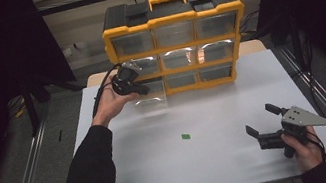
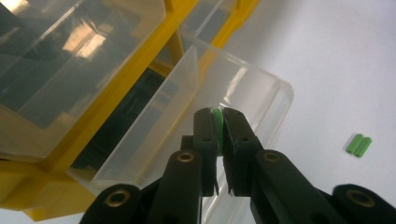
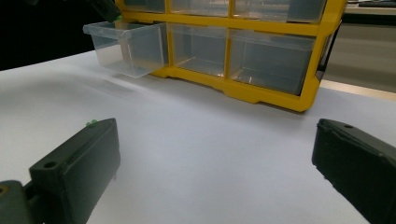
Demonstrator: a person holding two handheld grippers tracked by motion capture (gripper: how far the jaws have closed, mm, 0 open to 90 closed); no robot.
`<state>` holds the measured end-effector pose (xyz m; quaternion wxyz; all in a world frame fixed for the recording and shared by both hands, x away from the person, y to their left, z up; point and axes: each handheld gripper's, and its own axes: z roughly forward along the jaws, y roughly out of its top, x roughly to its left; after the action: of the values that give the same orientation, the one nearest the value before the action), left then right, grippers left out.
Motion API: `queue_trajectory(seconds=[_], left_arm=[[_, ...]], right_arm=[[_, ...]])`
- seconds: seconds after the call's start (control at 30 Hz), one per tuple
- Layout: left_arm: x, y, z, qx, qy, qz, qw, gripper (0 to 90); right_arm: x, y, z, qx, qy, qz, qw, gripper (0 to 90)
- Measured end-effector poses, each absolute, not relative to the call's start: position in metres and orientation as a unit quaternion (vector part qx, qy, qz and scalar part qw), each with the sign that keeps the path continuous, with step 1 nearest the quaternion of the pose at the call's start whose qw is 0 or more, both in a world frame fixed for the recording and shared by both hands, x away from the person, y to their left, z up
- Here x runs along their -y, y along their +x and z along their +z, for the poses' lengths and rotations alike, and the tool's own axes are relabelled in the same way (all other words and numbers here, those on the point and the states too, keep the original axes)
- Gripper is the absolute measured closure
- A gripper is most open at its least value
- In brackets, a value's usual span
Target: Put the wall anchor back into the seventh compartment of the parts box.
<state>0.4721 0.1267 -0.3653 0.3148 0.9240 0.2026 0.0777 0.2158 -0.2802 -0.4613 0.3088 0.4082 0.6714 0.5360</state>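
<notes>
White and bare, the table (image 1: pixel 214 163) takes up most of the scene, and at its far edge stands a yellow-framed organiser cabinet (image 1: pixel 177 43) with a black top, a yellow handle and three rows of clear plastic drawers. One clear drawer (image 1: pixel 148 93), at the bottom left of the cabinet, is pulled out toward the person, and the right gripper view shows it jutting from the frame with its open top facing up (image 3: pixel 128 46). At the near right of the table the person's right hand holds the right gripper (image 1: pixel 264 124) low over the surface, well apart from the cabinet, its two black jaws spread wide with nothing between them; its own view shows only bare table between the pads. The left gripper (image 1: pixel 143 91) is up at the pulled-out drawer, held from below in the person's left hand (image 1: pixel 110 103), and its own view shows the jaws nearly together, pinching a small green piece (image 2: pixel 217 122) right over the drawer's rim (image 2: pixel 243 88). Smallest of all, a second green piece (image 1: pixel 185 136) lies alone near the middle of the table, between the two grippers, and the left gripper view shows it (image 2: pixel 358 145) lying on the white surface beside the drawer.
</notes>
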Motion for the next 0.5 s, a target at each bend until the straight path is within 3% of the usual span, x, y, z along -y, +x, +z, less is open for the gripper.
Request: queue_trajectory(seconds=[0.5], left_arm=[[-0.117, 0.482, -0.385, -0.202, 0.937, 0.073, 0.274, 84.8]], right_arm=[[0.280, 0.216, -0.461, -0.669, 0.412, 0.536, 0.310, 0.8]])
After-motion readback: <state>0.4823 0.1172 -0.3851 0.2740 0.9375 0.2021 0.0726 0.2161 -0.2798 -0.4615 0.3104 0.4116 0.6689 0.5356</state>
